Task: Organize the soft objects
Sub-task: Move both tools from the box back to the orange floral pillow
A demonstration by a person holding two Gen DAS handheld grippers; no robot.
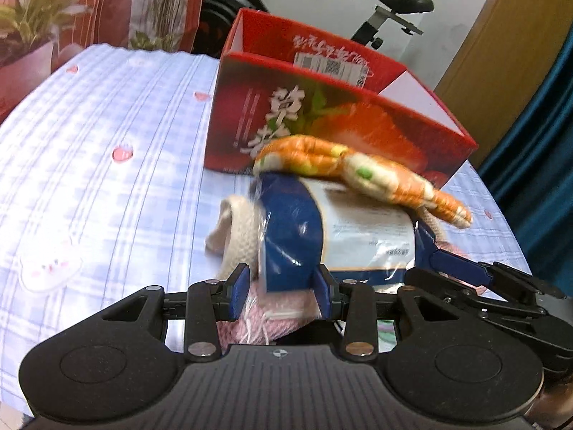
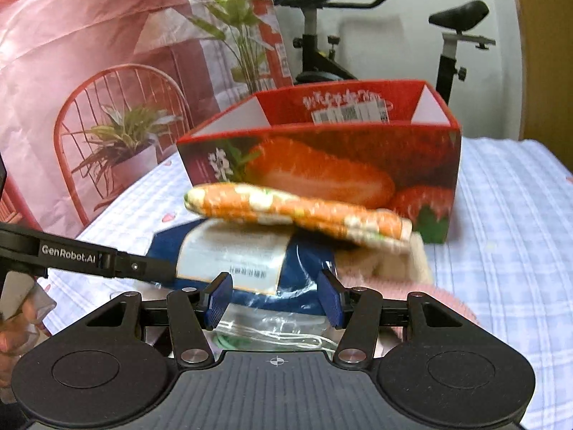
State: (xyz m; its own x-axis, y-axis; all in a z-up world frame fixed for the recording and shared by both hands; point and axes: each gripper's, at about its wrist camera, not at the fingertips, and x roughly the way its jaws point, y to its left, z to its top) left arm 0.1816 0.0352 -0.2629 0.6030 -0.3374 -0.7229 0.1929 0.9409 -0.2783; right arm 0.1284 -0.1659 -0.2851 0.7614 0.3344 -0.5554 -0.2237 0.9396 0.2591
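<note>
Grippers came at the pile of soft things from opposite sides, both held low and near level over the blue checked bedcover [image 1: 107,136]. On the left gripper [image 1: 283,286] the jaws stood partly apart around the end of a blue plastic-wrapped package [image 1: 293,229]; whether they pressed it I could not tell. On the right gripper [image 2: 275,299] the jaws were spread, with the same package [image 2: 304,261] between and just beyond them, no contact plain. An orange patterned cloth [image 1: 358,175] lay across the package's top, cream knit [image 1: 236,229] beside it and pink knit [image 1: 272,319] beneath. Just behind stood the open red strawberry box [image 1: 322,125], Chinese characters on its side and a barcode sticker inside. "GenRobot.AI" read on the other gripper's arm [image 2: 68,249]. The package's white label [image 2: 232,254] was too blurred to read.
</note>
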